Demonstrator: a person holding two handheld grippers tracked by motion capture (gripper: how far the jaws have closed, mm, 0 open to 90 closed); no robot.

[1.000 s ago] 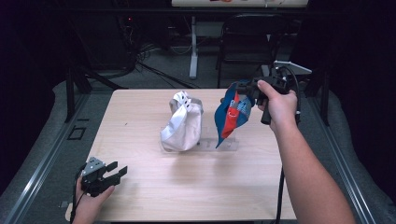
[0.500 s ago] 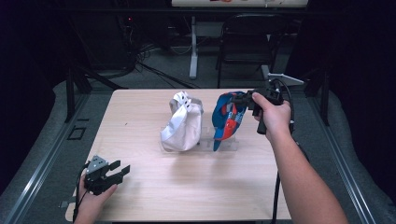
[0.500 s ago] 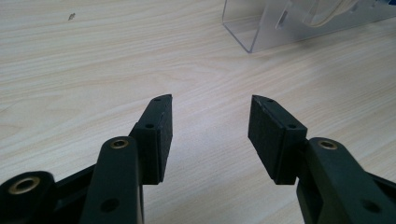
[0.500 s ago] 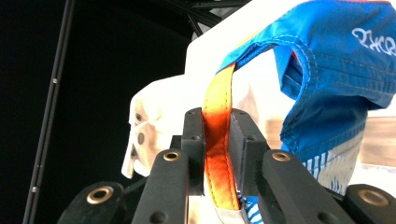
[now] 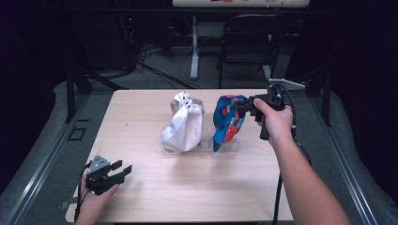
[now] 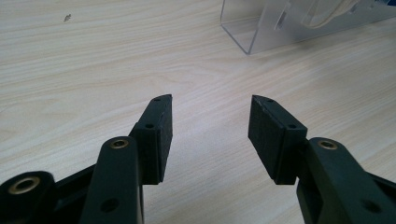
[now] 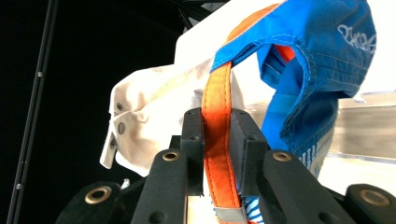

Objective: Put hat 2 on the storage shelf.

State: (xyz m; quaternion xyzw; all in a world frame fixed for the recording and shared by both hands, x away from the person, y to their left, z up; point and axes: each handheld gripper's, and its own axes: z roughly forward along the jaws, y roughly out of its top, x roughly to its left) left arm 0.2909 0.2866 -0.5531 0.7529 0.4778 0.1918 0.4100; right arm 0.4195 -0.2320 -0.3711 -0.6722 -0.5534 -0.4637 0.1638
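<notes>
The right gripper [image 5: 240,107], right of centre in the high view, is clamped on the orange strap [image 7: 217,154] of the blue cap [image 5: 227,123], which sits mid-table beside the white cap [image 5: 184,125]; the left gripper [image 5: 121,171], lower left, has its jaws wide over bare table [image 5: 187,197], holding nothing.

White script is stitched on the blue cap [image 7: 322,51], too small to read.

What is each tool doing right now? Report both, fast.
Left tool: open, empty, low over the table.
Right tool: shut on the orange strap of the blue cap.
</notes>
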